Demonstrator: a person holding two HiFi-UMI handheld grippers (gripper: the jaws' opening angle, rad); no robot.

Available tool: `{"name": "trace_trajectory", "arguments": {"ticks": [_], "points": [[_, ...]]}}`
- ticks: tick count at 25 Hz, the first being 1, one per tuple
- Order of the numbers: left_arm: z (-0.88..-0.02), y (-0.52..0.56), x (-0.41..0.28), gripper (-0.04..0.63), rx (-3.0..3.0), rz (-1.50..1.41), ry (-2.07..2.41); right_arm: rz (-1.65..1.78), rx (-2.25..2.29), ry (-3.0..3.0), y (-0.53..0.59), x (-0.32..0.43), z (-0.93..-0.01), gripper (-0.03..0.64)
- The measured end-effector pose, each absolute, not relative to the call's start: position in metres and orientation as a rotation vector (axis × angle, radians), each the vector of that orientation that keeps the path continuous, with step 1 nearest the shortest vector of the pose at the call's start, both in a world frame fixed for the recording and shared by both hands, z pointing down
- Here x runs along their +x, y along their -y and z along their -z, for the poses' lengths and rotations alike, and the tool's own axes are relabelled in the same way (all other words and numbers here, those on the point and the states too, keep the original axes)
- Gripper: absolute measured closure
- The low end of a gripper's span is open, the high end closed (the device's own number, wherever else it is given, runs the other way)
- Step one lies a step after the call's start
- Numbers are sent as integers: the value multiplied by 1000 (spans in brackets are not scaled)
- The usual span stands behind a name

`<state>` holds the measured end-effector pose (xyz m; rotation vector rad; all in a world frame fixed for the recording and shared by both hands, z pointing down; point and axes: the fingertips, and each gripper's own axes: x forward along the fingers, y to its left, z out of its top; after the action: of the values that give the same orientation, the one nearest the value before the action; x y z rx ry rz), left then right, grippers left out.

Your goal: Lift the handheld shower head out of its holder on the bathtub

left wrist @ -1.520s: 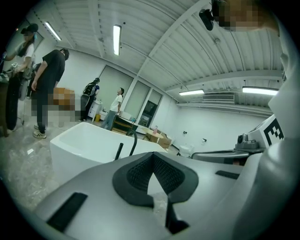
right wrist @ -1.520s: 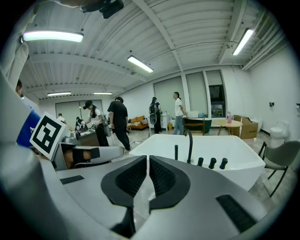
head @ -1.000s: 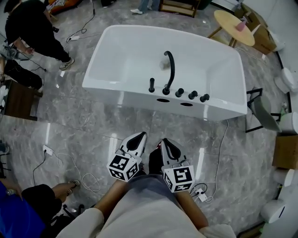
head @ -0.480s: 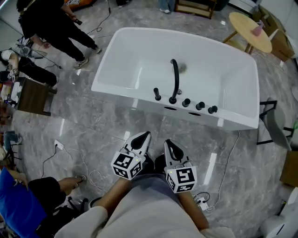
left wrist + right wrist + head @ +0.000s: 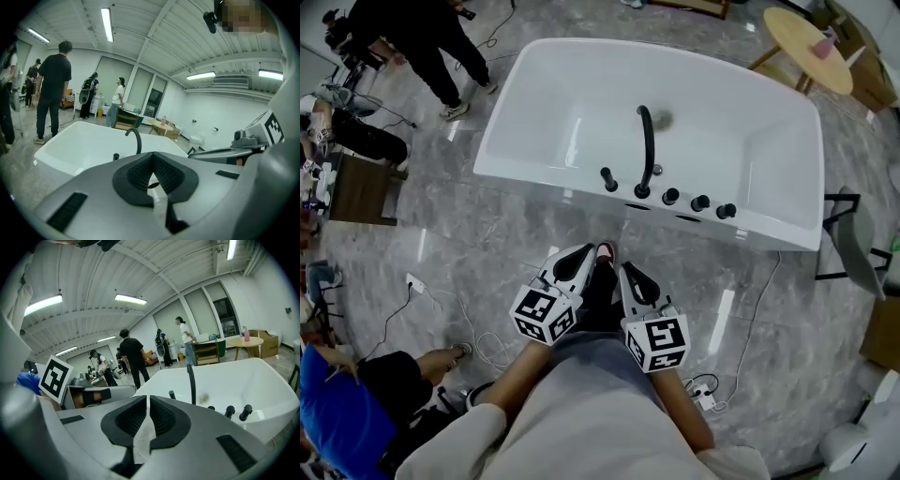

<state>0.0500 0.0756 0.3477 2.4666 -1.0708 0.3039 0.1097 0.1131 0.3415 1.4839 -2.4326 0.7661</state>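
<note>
The white bathtub (image 5: 534, 103) lies ahead on the grey marble floor. On its near rim a black curved spout (image 5: 645, 141) stands among black fittings. A slim upright piece (image 5: 608, 178) to the spout's left looks like the handheld shower head in its holder, and three knobs (image 5: 700, 202) sit to the right. My left gripper (image 5: 581, 258) and right gripper (image 5: 628, 277) are held side by side, short of the tub, both shut and empty. The spout (image 5: 136, 139) shows above the left gripper (image 5: 152, 157). The right gripper (image 5: 147, 399) points at the spout (image 5: 191, 380) and knobs (image 5: 244, 412).
People stand at the far left (image 5: 431, 42) and crouch at the lower left (image 5: 356, 412). A round wooden table (image 5: 806, 52) is beyond the tub, a dark cabinet (image 5: 361, 187) at the left and a black chair (image 5: 853, 244) at the right. Cables (image 5: 441, 319) and a power strip (image 5: 703, 398) lie on the floor.
The tub has drawn nearer and looks larger. Both grippers stay side by side and shut. A shoe tip now shows between them.
</note>
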Motion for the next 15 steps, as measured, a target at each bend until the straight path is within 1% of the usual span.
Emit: {"name": "trace_trajectory", "arguments": {"ticks": [7,15], "points": [[-335,-10,50,591,2540,-233,1052,-692,1401,2435,-59,94,-335,595],[-348,54,4,591,2591,-183,1080,-565,1460,2404,3,65,-325,594]]}}
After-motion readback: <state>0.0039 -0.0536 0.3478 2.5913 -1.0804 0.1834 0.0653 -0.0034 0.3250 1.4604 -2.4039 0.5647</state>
